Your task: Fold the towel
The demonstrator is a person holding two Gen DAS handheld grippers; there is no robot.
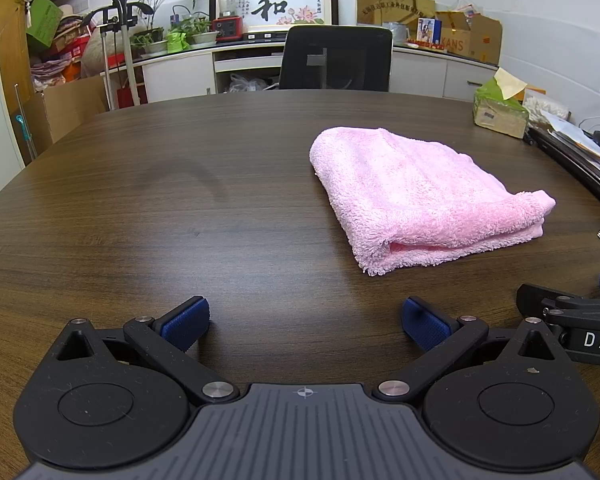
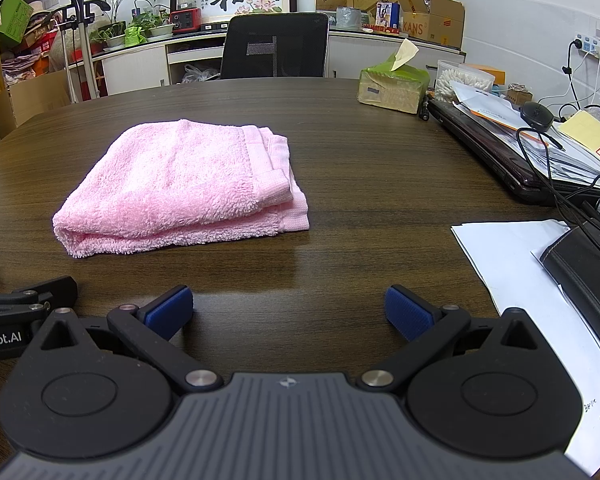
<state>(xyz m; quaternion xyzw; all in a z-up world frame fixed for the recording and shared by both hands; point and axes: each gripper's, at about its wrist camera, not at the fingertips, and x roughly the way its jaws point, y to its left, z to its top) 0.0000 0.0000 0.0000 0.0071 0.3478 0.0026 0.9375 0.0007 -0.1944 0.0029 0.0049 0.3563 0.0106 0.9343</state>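
A pink terry towel lies folded into a thick stack on the dark wooden table; in the right wrist view the towel shows its hemmed edges on the right side. My left gripper hovers near the table's front edge, left of and short of the towel, with its blue pads wide apart and nothing between them. My right gripper stands open too, in front of and to the right of the towel, empty. Each gripper's body shows at the edge of the other's view.
A black office chair stands behind the table. On the right lie a green tissue box, a closed laptop under papers and cables, white sheets and a black case. Cabinets with plants and boxes line the back wall.
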